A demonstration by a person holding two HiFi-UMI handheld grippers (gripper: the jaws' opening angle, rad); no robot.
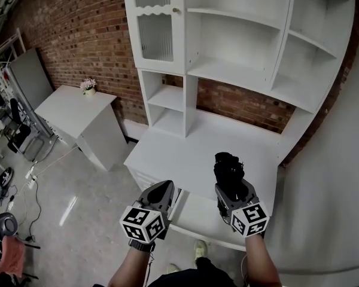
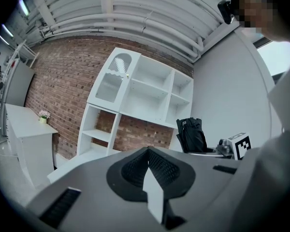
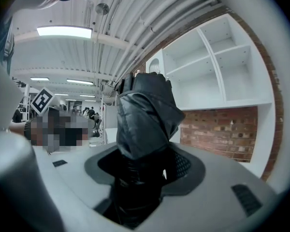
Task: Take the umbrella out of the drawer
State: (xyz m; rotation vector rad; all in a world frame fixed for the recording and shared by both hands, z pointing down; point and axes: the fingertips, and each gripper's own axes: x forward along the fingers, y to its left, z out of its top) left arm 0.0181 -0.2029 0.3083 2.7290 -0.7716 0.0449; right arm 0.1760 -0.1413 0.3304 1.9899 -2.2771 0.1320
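Observation:
A black folded umbrella (image 1: pixel 228 171) stands up out of my right gripper (image 1: pixel 231 187), which is shut on its lower part. In the right gripper view the umbrella (image 3: pixel 145 115) fills the space between the jaws of the right gripper (image 3: pixel 145 175). The left gripper view catches the umbrella (image 2: pixel 191 135) off to the right. My left gripper (image 1: pixel 162 190) hangs beside it, shut with nothing in it, and its pads (image 2: pixel 157 168) meet. Both grippers are held over the front of the white desk (image 1: pixel 185 154). Below them a white drawer (image 1: pixel 197 217) is pulled out.
A white shelf unit (image 1: pixel 239 46) with a glass-fronted door stands on the desk against a brick wall (image 1: pixel 84 34). At the left is a low white cabinet (image 1: pixel 78 118) with a flower pot (image 1: pixel 89 86). Cables and clutter lie on the floor at far left. A grey wall (image 1: pixel 329 190) runs along the right.

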